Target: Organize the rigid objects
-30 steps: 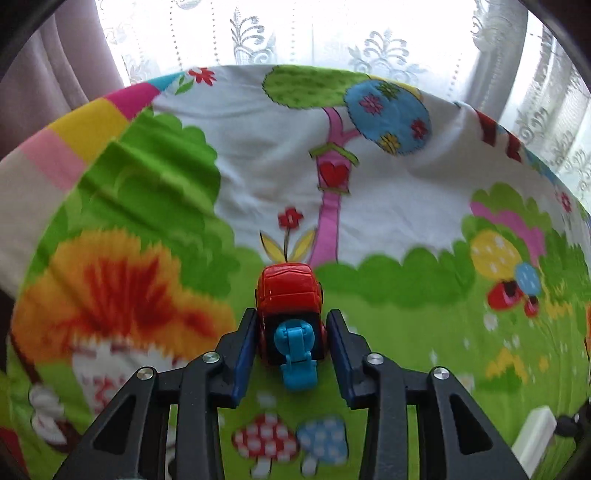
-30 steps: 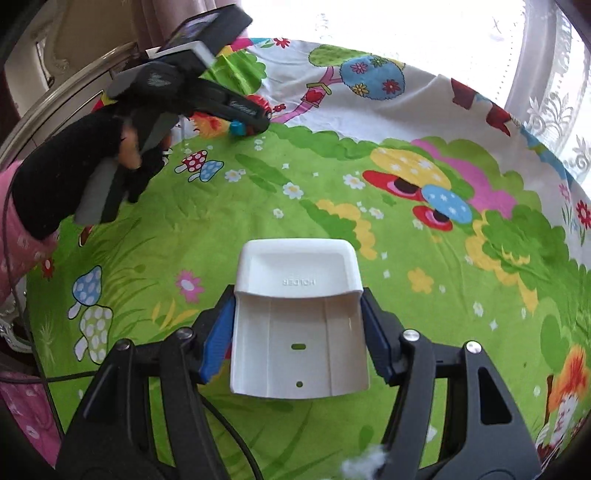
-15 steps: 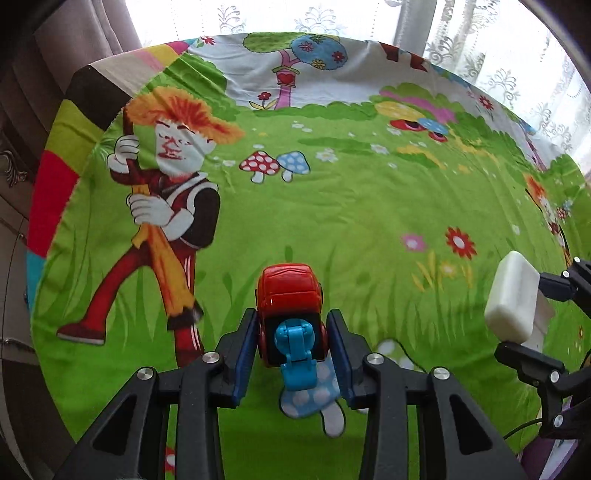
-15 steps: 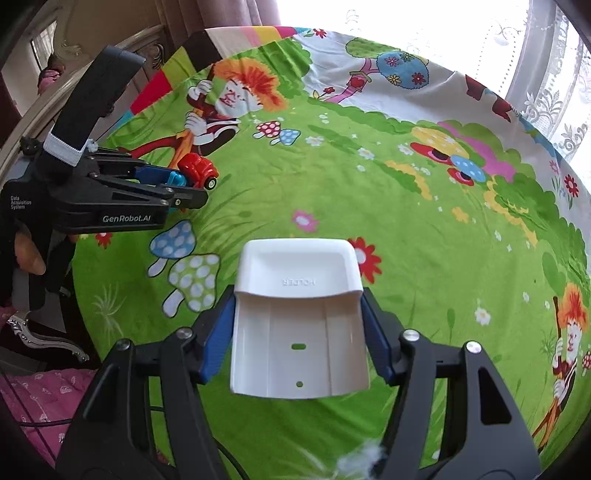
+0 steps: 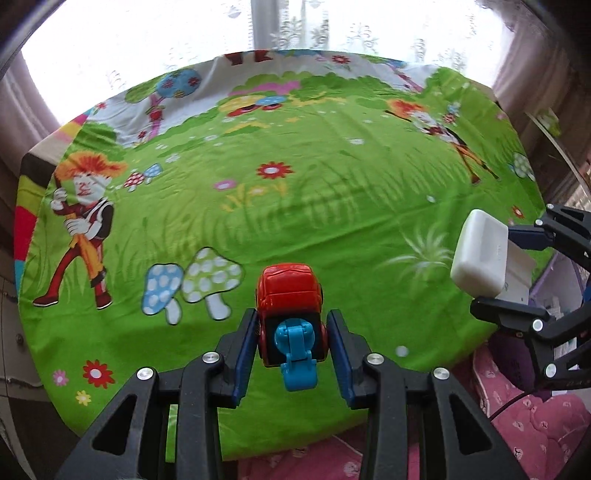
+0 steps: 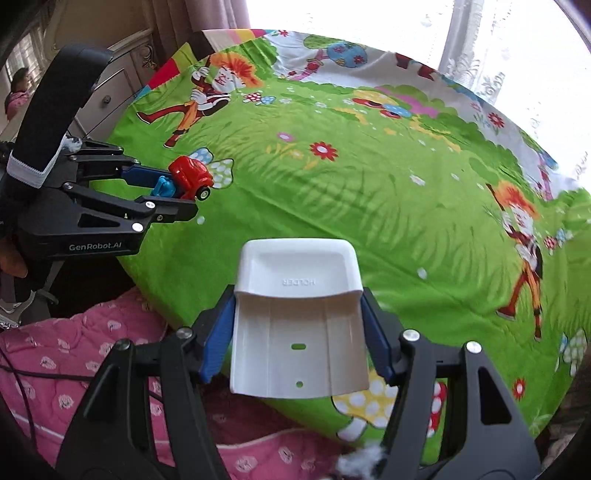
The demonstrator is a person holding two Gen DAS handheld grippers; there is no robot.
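A red toy car with a blue part at its rear (image 5: 290, 317) is clamped between the blue pads of my left gripper (image 5: 291, 334), held in the air above the near edge of the green cartoon cloth (image 5: 314, 206). The right wrist view shows that same toy car (image 6: 190, 177) in the left gripper (image 6: 166, 192) at the left. My right gripper (image 6: 299, 332) is shut on a white plastic holder (image 6: 297, 317), also lifted over the near edge. From the left wrist view the white holder (image 5: 480, 254) and right gripper (image 5: 513, 273) appear at the far right.
The cloth covers a round table whose near edge (image 6: 155, 295) drops to a pink quilted cover (image 6: 74, 354). Curtains and a bright window (image 5: 295, 29) stand behind the table. A white cabinet (image 6: 110, 96) stands at the left. A person's hand (image 6: 11, 258) grips the left tool.
Both grippers have drawn back from the far side of the cloth toward its near edge and risen slightly, each keeping its object. The pink quilt has come into view below.
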